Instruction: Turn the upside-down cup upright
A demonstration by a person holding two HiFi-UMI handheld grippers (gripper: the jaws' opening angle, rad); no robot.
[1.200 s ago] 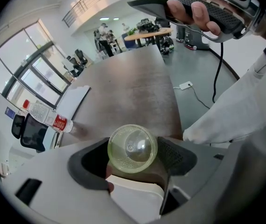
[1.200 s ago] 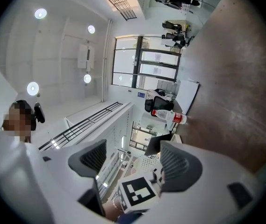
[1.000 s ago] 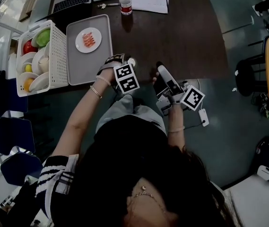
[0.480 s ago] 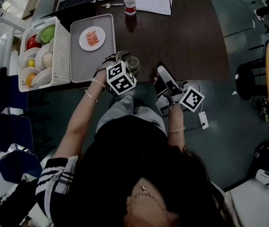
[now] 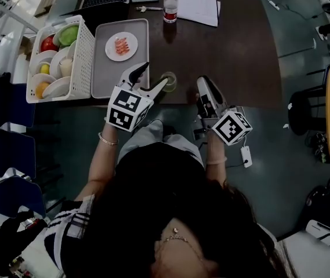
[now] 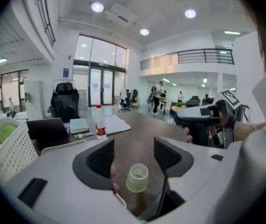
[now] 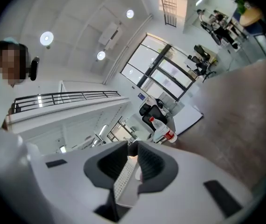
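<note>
Left gripper (image 6: 133, 157): jaws wide apart, holding nothing. It's up in the air and the cup (image 6: 137, 177) sits on the table (image 5: 234, 51) below the gap btw the pads, not touching either one afaict. Right gripper (image 7: 132, 158): jaws have just been closing and are pretty much together now, nothing btw them, parked near the table's front edge to the cup's right. Cup's near that front edge, roughly btw the two grippers, just right of the grey tray (image 5: 104, 80). Rim looks like it's facing up, so imo the flip is basically done. Only thing left is prob pulling both grippers away.
</note>
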